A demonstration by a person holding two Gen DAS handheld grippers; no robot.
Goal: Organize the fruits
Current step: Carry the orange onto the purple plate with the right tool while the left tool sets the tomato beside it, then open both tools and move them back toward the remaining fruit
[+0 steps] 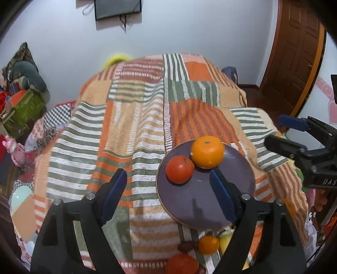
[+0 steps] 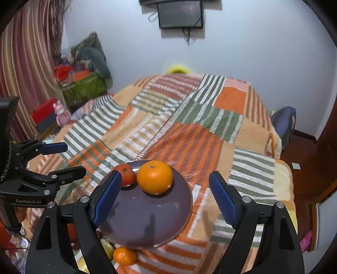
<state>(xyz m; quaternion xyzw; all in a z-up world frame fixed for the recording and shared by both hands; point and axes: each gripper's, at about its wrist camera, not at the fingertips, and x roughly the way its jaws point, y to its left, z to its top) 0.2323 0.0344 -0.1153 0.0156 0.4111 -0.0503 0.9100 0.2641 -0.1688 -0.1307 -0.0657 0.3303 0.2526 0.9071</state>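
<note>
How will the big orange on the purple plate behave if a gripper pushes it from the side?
The orange is round and sits loose on the smooth, nearly flat purple plate, so it would probably roll rather than slide. It touches or nearly touches the red tomato, which it may nudge. The shallow rim would likely not stop it.

orange right of tomato, on plate

Pale wall, dark screen, wooden door, perhaps a curtain
</note>
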